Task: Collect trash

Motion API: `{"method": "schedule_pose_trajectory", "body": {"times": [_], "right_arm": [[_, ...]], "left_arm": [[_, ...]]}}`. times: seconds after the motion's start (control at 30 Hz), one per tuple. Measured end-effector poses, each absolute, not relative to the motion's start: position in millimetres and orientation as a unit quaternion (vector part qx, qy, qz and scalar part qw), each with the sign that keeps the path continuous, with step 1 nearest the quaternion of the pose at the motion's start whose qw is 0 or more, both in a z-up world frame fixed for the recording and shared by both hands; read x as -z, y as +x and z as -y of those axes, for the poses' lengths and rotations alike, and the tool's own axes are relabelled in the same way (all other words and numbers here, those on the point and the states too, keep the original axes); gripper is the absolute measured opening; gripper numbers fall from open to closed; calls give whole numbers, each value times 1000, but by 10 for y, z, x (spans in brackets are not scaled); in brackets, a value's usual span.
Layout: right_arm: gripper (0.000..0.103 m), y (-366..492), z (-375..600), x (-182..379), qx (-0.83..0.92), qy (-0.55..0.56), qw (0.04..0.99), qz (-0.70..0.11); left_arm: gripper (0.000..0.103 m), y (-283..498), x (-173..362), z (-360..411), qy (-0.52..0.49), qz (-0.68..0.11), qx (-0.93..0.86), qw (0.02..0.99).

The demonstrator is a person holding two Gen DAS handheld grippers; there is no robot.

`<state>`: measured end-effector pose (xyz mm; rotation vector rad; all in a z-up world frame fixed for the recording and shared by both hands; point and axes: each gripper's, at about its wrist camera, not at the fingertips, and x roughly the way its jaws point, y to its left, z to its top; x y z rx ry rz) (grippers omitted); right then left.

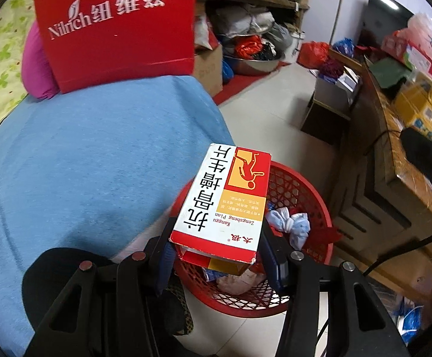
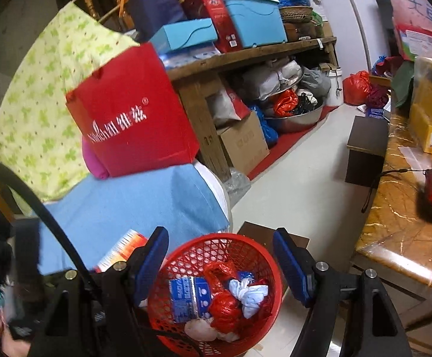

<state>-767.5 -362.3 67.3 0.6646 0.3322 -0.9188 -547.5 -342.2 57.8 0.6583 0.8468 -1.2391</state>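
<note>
My left gripper (image 1: pixel 214 245) is shut on a white, red and yellow medicine box (image 1: pixel 224 199), which hangs tilted over the near rim of the red mesh basket (image 1: pixel 302 187). An edge of that box (image 2: pixel 123 248) shows at the lower left of the right wrist view. My right gripper (image 2: pixel 220 245) stands open above the red mesh basket (image 2: pixel 263 258) with nothing between its blue pads. Inside the basket lie a knotted white and blue wad (image 2: pixel 250 293), a blue and white wrapper (image 2: pixel 186 297), red plastic (image 2: pixel 224 305) and pale crumpled pieces.
The basket stands on a pale tiled floor beside a bed with a blue cover (image 1: pixel 90 154). A red paper bag (image 1: pixel 117 26) stands on the bed. A marble-topped table (image 2: pixel 394 223) with boxes is on the right. Cluttered wooden shelves (image 2: pixel 245 56) line the back.
</note>
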Motion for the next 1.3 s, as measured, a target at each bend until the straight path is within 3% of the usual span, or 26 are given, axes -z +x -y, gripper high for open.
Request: {"method": "schedule_pose_trajectory", "body": {"times": [0.3,0.4,0.43,0.97,1.13,1.3], "right_arm": [[76,-7678,3554,-860,435,300,837,-141],[76,-7685,3538,-914,438,295,837,-141],[76,-7693,3539,-928,438,293,838,-141],[76,-7403,3361,-981,425,276,845,-169],[76,-7253,3161,-1038,418,249,852,-194],[78,-7229,2958,-1013,423,229,849,-221]], "left_arm": [[56,-5568,-527,3476,298,-384,562,669],[75,-5575,-470,3547,302,-397,558,663],[76,-5576,-466,3564,299,-399,555,666],[76,-5227,-890,3043,249,-354,551,714],[85,-5084,-1039,2752,218,-341,543,736],[86,-5028,-1112,2587,194,-341,546,740]]}}
